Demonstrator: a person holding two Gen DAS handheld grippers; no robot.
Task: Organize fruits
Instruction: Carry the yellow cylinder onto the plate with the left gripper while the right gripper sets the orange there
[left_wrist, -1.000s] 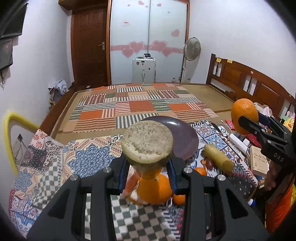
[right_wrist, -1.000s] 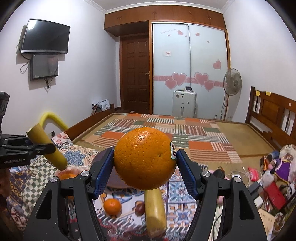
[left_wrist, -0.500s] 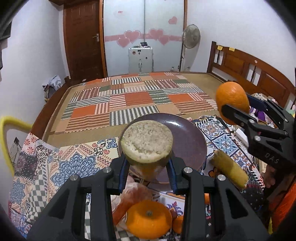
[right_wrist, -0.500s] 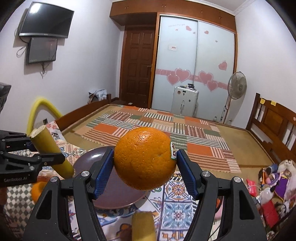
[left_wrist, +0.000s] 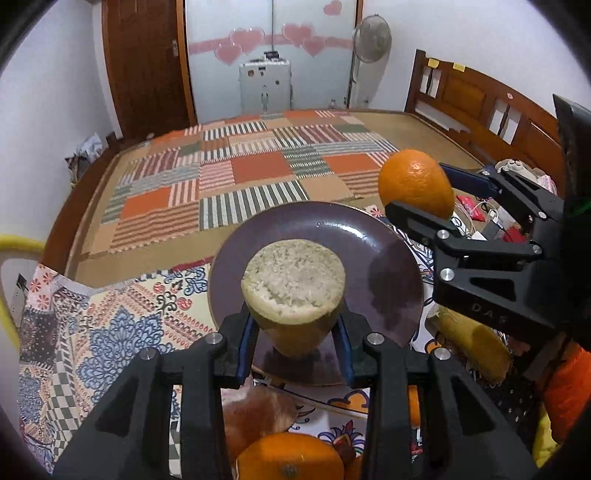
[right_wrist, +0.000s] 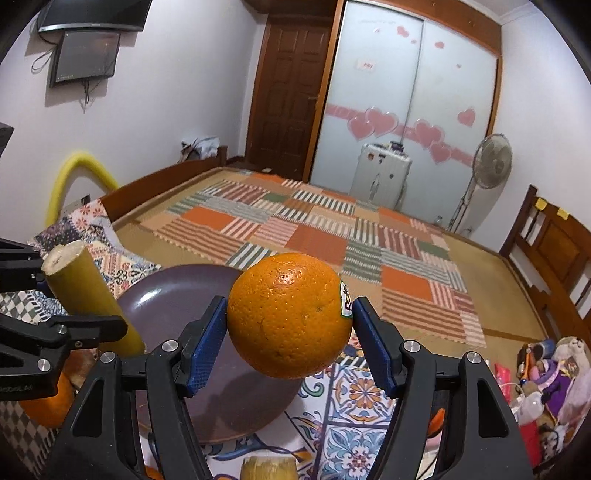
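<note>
My left gripper (left_wrist: 293, 325) is shut on a yellow sugarcane piece (left_wrist: 293, 280), cut end toward the camera, held above the near part of the purple plate (left_wrist: 388, 266). My right gripper (right_wrist: 290, 332) is shut on a large orange (right_wrist: 290, 314) with a sticker, held above the plate's (right_wrist: 166, 291) right side. In the left wrist view the orange (left_wrist: 415, 182) hangs over the plate's far right rim. In the right wrist view the sugarcane piece (right_wrist: 92, 299) shows at left.
On the patterned tablecloth (left_wrist: 110, 325) lie another orange (left_wrist: 290, 458), a brownish fruit (left_wrist: 258, 410) and a second sugarcane piece (left_wrist: 476, 343). A patchwork-covered bed (left_wrist: 240, 177) lies beyond. Toys and clutter (right_wrist: 546, 376) sit at right.
Both grippers have moved forward and over the purple plate, each carrying its fruit. The plate now sits closer and lower in both views.
</note>
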